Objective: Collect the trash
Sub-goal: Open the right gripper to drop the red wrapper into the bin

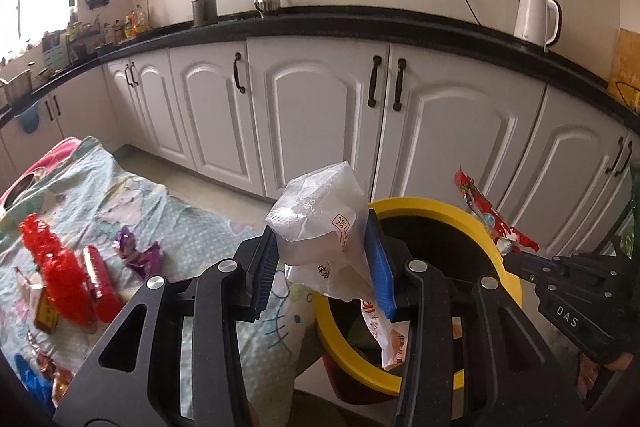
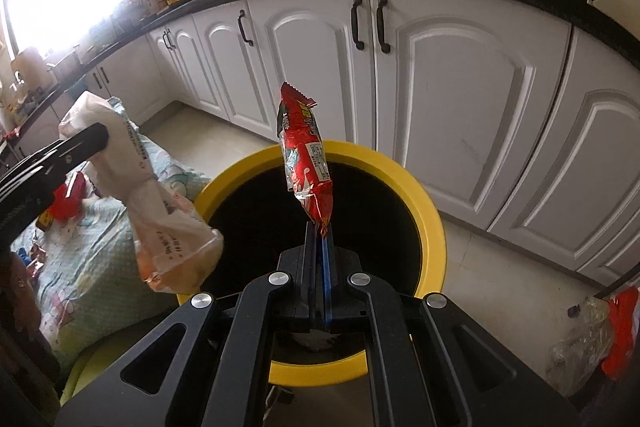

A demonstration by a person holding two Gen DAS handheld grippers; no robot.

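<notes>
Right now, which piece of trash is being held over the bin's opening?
The red snack wrapper, pinched upright in the right tool; the plastic bag hangs beside the rim.

Left gripper (image 1: 320, 259): black linkage arms with triangular cutouts, round silver pivot screws, blue ribbed fingers (image 1: 380, 263). Right gripper (image 2: 319, 239): same black frame, silver screws, blue-edged pads pressed flat together; white "DAS" lettering on its side in left wrist view.
</notes>
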